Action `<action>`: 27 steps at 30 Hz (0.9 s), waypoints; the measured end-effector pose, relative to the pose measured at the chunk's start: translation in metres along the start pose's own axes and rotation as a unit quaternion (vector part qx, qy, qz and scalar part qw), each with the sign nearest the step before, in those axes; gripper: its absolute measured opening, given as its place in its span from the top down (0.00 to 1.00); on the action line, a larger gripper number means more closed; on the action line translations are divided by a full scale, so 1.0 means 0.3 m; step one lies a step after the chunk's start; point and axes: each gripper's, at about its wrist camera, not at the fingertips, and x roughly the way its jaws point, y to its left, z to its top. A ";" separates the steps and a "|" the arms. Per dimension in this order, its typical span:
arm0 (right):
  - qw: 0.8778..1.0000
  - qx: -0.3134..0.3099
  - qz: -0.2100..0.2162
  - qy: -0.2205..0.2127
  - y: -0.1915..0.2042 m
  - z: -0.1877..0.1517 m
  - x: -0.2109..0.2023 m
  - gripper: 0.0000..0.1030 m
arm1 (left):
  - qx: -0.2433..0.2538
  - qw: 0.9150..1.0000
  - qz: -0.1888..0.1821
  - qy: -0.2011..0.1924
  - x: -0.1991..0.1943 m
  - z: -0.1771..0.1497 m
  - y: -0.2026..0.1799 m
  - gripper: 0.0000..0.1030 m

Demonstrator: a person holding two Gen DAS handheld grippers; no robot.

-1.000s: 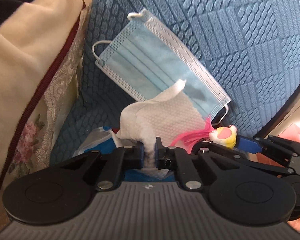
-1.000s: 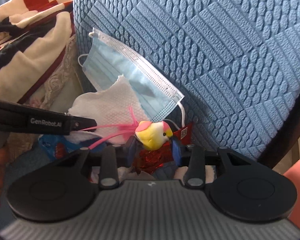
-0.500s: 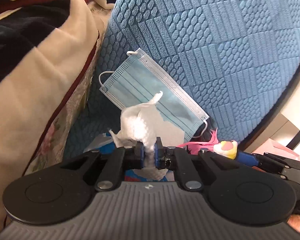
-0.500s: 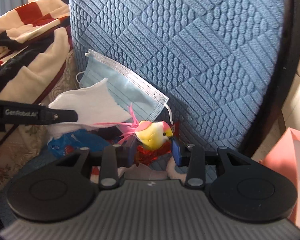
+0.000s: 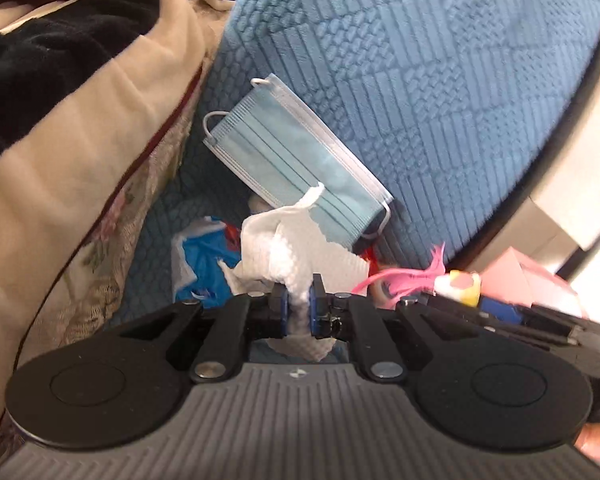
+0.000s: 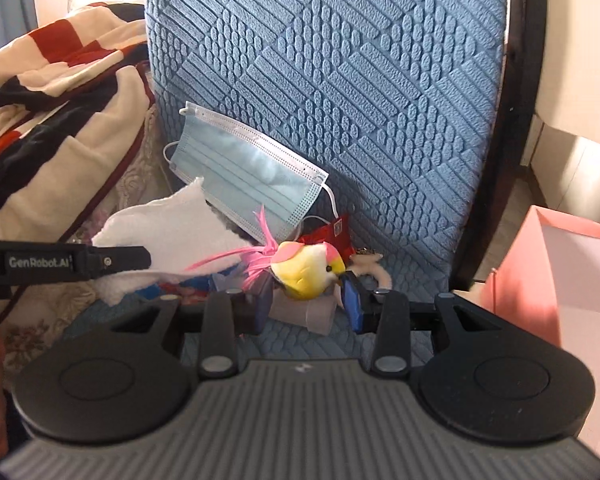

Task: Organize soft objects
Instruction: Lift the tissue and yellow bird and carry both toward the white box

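Observation:
My left gripper (image 5: 299,308) is shut on a crumpled white tissue (image 5: 288,240), held up off the blue seat. In the right wrist view that tissue (image 6: 160,228) hangs at the left by the left gripper's arm. My right gripper (image 6: 306,302) is shut on a small yellow plush bird (image 6: 306,270) with pink feathers; the bird (image 5: 462,282) also shows at the right edge of the left wrist view. A light blue face mask (image 5: 292,172) leans against the blue textured chair back (image 6: 340,80), beyond both grippers. The mask (image 6: 244,184) is untouched.
A blue and white plastic wrapper (image 5: 204,264) and a red packet (image 6: 332,236) lie on the seat below the mask. A cream, red and black blanket (image 5: 68,100) is piled at the left. A pink paper bag (image 6: 560,264) stands at the right, past the chair's dark frame (image 6: 512,120).
Both grippers have drawn back and risen from the seat with the tissue and the bird held. The mask now looks smaller and farther off, and the pink bag has come into view.

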 end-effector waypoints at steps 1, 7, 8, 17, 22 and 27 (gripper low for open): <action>1.000 0.000 -0.002 -0.001 -0.001 -0.006 -0.013 0.61 | 0.004 1.000 0.003 -0.001 -0.008 -0.007 -0.002 0.89; 1.000 0.001 -0.007 -0.002 -0.007 -0.045 -0.074 0.61 | 0.012 1.000 0.002 0.006 -0.042 -0.047 -0.004 0.89; 1.000 0.001 -0.008 -0.001 -0.008 -0.050 -0.081 0.61 | 0.013 1.000 0.002 0.008 -0.048 -0.055 -0.006 0.89; 1.000 0.007 -0.012 0.007 0.017 -0.098 -0.143 0.61 | 0.019 1.000 0.011 0.022 -0.084 -0.126 -0.020 0.89; 1.000 0.015 -0.017 0.017 0.033 -0.136 -0.165 0.61 | 0.040 0.998 0.033 0.030 -0.097 -0.154 -0.040 0.88; 0.999 0.019 -0.032 0.027 0.041 -0.172 -0.202 0.61 | 0.047 0.998 0.027 0.028 -0.127 -0.171 -0.047 0.88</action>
